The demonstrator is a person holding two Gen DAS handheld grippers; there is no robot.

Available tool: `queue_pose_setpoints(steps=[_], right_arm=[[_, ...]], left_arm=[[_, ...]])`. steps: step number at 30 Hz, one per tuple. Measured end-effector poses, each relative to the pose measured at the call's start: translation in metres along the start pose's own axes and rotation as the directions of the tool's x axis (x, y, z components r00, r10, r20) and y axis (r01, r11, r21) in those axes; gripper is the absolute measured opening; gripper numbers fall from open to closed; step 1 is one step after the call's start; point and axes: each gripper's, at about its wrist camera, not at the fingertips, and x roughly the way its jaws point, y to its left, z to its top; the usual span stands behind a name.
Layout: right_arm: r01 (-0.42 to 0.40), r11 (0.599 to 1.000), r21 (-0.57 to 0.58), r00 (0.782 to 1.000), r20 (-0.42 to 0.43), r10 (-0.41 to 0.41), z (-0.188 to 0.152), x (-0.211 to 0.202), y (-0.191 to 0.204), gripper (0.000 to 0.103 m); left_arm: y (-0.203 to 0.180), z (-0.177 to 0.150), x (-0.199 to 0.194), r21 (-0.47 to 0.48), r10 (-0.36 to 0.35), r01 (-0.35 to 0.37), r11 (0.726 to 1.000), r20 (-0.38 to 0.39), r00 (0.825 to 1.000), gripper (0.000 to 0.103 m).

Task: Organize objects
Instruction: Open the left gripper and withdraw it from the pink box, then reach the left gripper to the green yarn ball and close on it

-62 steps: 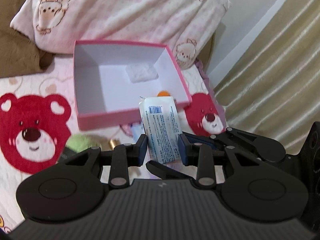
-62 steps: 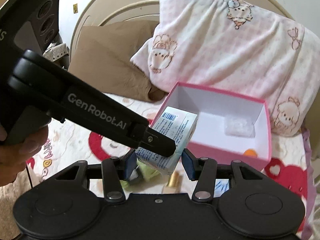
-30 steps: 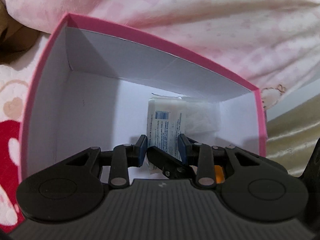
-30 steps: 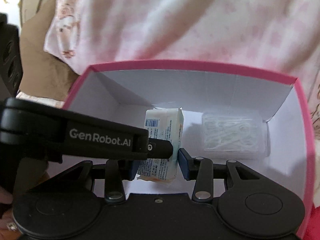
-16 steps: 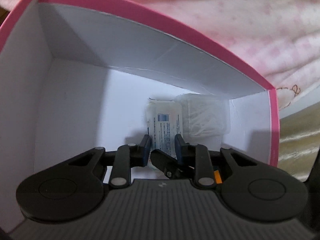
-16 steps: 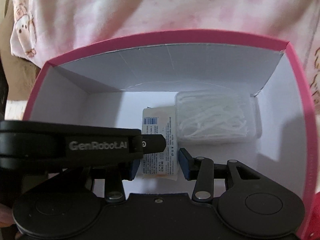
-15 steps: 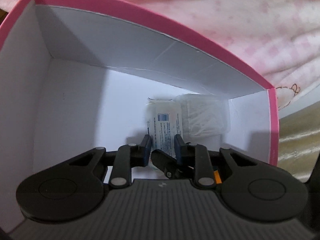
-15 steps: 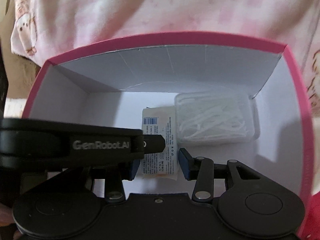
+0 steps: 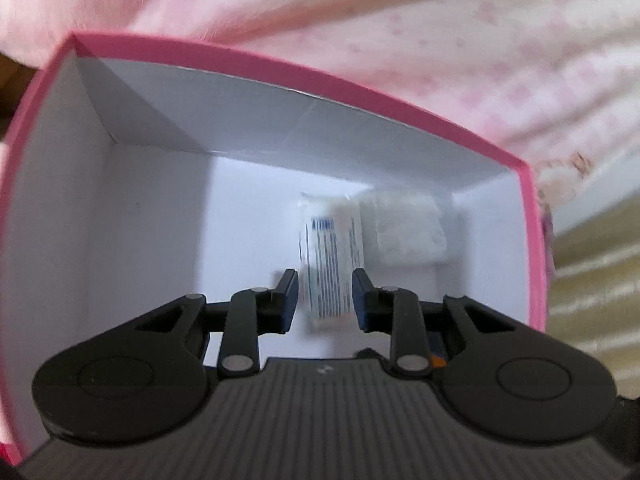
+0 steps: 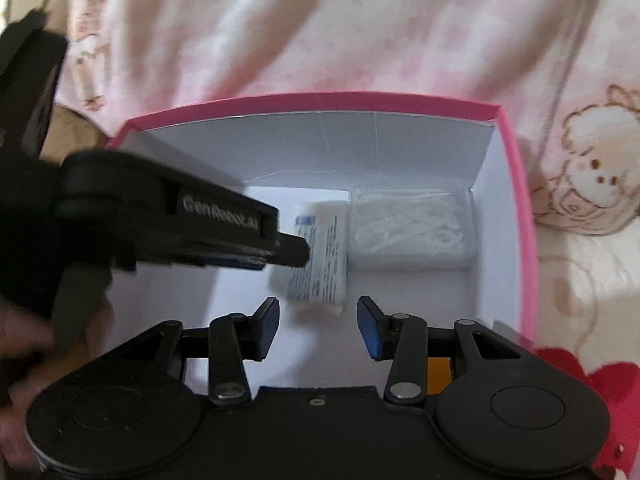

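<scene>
Left gripper has released the packet; fingers now apart. Packet lies mid-frame in the pink box, beside the clear case. Right gripper fingers apart, empty.

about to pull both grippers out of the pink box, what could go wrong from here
The left gripper is open, but its fingers straddle the white packet; lifting at an angle could drag it. The packet lies against the clear plastic case, so a nudge may shift both. The pink box sits on soft bedding and could tip.
</scene>
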Motion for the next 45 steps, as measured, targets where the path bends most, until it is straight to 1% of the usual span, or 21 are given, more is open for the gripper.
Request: queue_pose_setpoints(steps=[4, 5, 8, 9, 12, 14, 16, 18, 20, 22, 24, 26, 29, 34, 38, 39, 41, 43, 45], right_arm=[[-0.001, 1.0, -0.031, 0.998, 0.055, 0.002, -0.025, -0.037, 0.005, 0.048], [0.002, 0.999, -0.038, 0.998, 0.069, 0.0, -0.028, -0.046, -0.006, 0.049], [-0.012, 0.999, -0.041, 0.995, 0.1, 0.016, -0.047, -0.084, -0.006, 0.054], [-0.016, 0.999, -0.038, 0.994, 0.108, 0.02, -0.047, -0.092, -0.003, 0.055], [-0.021, 0.999, -0.049, 0.992, 0.122, 0.027, -0.056, -0.118, 0.005, 0.055], [-0.023, 0.998, -0.064, 0.991, 0.13, 0.032, -0.063, -0.133, 0.011, 0.055], [-0.043, 0.997, -0.06, 0.99, 0.133, 0.05, -0.067, -0.148, 0.016, 0.055], [-0.068, 0.996, -0.057, 0.988, 0.136, 0.075, -0.074, -0.166, 0.019, 0.056], [-0.075, 0.995, -0.064, 0.986, 0.147, 0.083, -0.079, -0.183, 0.027, 0.058], [-0.093, 0.993, -0.07, 0.983, 0.153, 0.103, -0.084, -0.196, 0.034, 0.061], [-0.144, 0.988, -0.057, 0.978, 0.146, 0.151, -0.088, -0.208, 0.038, 0.063], [-0.176, 0.984, -0.034, 0.975, 0.134, 0.179, -0.093, -0.218, 0.041, 0.063], [-0.201, 0.979, -0.033, 0.971, 0.127, 0.203, -0.102, -0.233, 0.049, 0.067], [-0.184, 0.98, -0.073, 0.975, 0.115, 0.191, -0.118, -0.251, 0.067, 0.075], [-0.184, 0.977, -0.108, 0.973, 0.121, 0.197, -0.132, -0.255, 0.082, 0.083], [-0.185, 0.976, -0.113, 0.972, 0.127, 0.199, -0.135, -0.255, 0.085, 0.086], [-0.188, 0.975, -0.123, 0.968, 0.144, 0.205, -0.143, -0.252, 0.092, 0.088], [-0.195, 0.972, -0.131, 0.964, 0.156, 0.215, -0.149, -0.246, 0.098, 0.088], [-0.2, 0.97, -0.138, 0.96, 0.17, 0.222, -0.156, -0.237, 0.105, 0.088]], left_arm=[[0.001, -0.018, -0.039, 0.073, 0.017, -0.017, 0.997, 0.007, 1.0, 0.04], [-0.009, -0.017, -0.042, 0.088, 0.021, -0.021, 0.996, 0.006, 1.0, 0.041], [-0.007, -0.033, -0.077, 0.149, 0.015, -0.016, 0.989, 0.003, 1.0, 0.043], [-0.008, -0.038, -0.086, 0.172, 0.017, -0.018, 0.985, 0.005, 1.0, 0.045], [-0.018, -0.051, -0.109, 0.243, 0.047, -0.043, 0.969, -0.01, 0.999, 0.047], [-0.02, -0.061, -0.132, 0.29, 0.055, -0.049, 0.956, -0.014, 0.998, 0.048], [-0.024, -0.071, -0.153, 0.327, 0.057, -0.049, 0.944, -0.014, 0.998, 0.052], [-0.028, -0.079, -0.171, 0.359, 0.06, -0.053, 0.932, -0.01, 0.998, 0.053], [-0.03, -0.089, -0.191, 0.393, 0.07, -0.064, 0.917, -0.002, 0.998, 0.055], [-0.03, -0.099, -0.21, 0.422, 0.066, -0.059, 0.905, -0.001, 0.998, 0.057], [-0.028, -0.109, -0.227, 0.434, 0.043, -0.035, 0.9, -0.01, 0.999, 0.059], [-0.024, -0.12, -0.241, 0.439, 0.031, -0.02, 0.898, -0.016, 0.999, 0.06], [-0.017, -0.135, -0.256, 0.465, 0.035, -0.022, 0.885, -0.02, 0.999, 0.064], [0.0, -0.156, -0.274, 0.488, 0.052, -0.038, 0.872, -0.014, 0.999, 0.07], [0.009, -0.169, -0.28, 0.534, 0.062, -0.048, 0.844, -0.008, 0.998, 0.076], [0.012, -0.171, -0.28, 0.543, 0.061, -0.048, 0.839, -0.006, 0.998, 0.077], [0.018, -0.174, -0.278, 0.546, 0.055, -0.047, 0.837, 0.0, 0.998, 0.079], [0.024, -0.174, -0.272, 0.544, 0.055, -0.049, 0.837, 0.005, 0.998, 0.083], [0.032, -0.174, -0.265, 0.538, 0.052, -0.047, 0.842, 0.005, 0.999, 0.084]])
